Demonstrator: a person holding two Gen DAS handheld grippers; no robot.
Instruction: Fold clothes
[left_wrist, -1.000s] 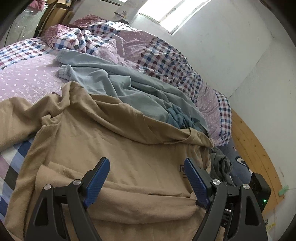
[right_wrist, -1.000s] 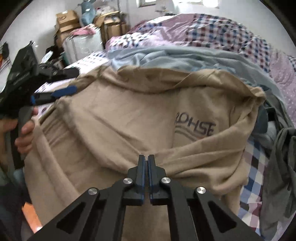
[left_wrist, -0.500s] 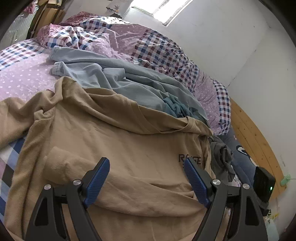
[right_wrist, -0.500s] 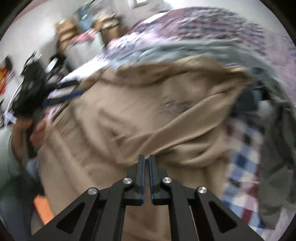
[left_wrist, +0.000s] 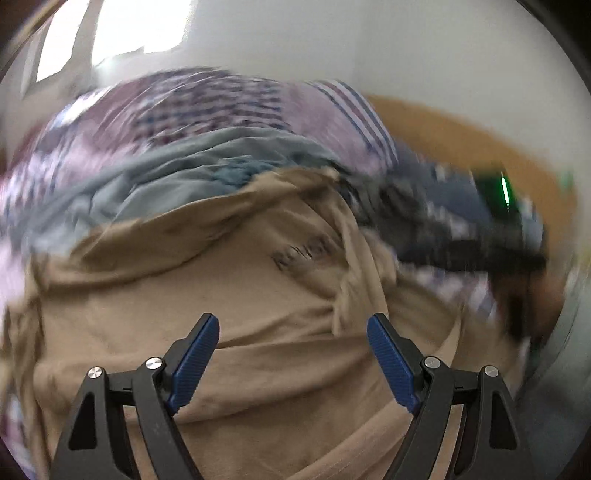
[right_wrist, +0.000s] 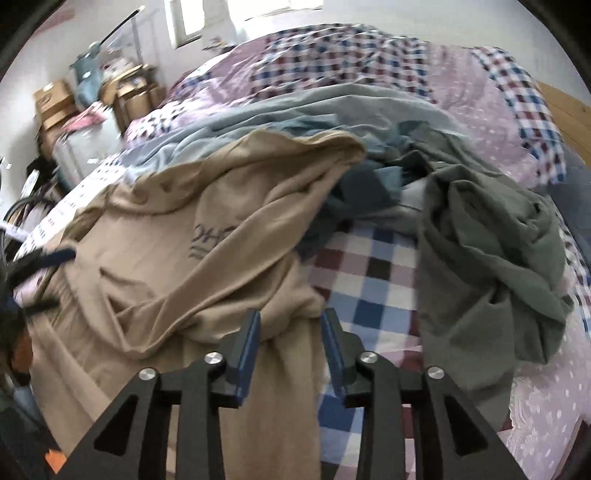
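My left gripper (left_wrist: 291, 354) hovers with its jaws spread wide above the tan knit sweatshirt with dark lettering on its chest (left_wrist: 229, 280), gripping nothing. My right gripper (right_wrist: 290, 332) has its jaws partly apart, straddling a bunched ridge of that same sweatshirt (right_wrist: 177, 258) near its right edge; the cloth sits between the pads, but they do not look pressed onto it, so I judge it is not held.

The sweatshirt lies on the bed with the purple dotted and checked patchwork cover (right_wrist: 373, 295), front up, rumpled — one side is drawn inward in a thick diagonal roll across the body, and the upper hem is puckered against the pale blue-grey garment (right_wrist: 295, 110) spread behind it. That may be a side panel or sleeve already brought over, or only loose bunching; I cannot tell which. It is certainly no neat rectangle, so in my judgement the folding of this piece is not finished: the edges are uneven and the wrinkles stand high.

Just to the right, a crumpled olive-green garment (right_wrist: 491, 240) sits in a heap, and a dark teal piece (right_wrist: 358, 188) is wedged between it and the sweatshirt. None of these shows a tidy fold, and no finished stack is in view — much of the work looks outstanding. The left view is badly blurred.
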